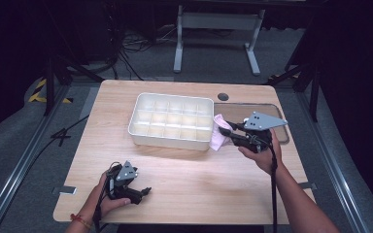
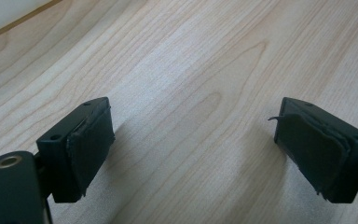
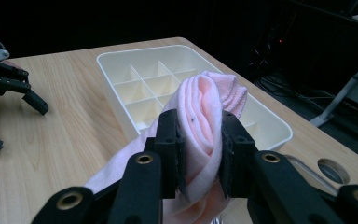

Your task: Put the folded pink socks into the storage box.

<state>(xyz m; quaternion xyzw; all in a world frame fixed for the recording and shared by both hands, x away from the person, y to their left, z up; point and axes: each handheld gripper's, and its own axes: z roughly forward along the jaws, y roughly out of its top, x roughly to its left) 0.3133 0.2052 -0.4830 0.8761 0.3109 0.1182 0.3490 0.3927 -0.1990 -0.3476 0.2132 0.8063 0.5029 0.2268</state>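
High view: white divided tray (image 1: 171, 121) sits at centre-far of the wooden counter (image 1: 184, 184). Right tool (image 1: 226, 131) is at the tray's right end w/ a pink cloth (image 1: 218, 132), which touches the tray wall. Left tool (image 1: 144, 192) rests low at near left, well apart from tray.

Left gripper view: left tool (image 2: 191, 149) has jaws spread wide, bare wood between them.

Right gripper view: right tool (image 3: 199, 147) is pinching the folded pink cloth (image 3: 204, 112); tray (image 3: 121, 63) is just behind it.

Soft pink cloth (image 3: 200, 116), glossy plastic tray (image 3: 121, 65), wood-grain table (image 2: 191, 70)
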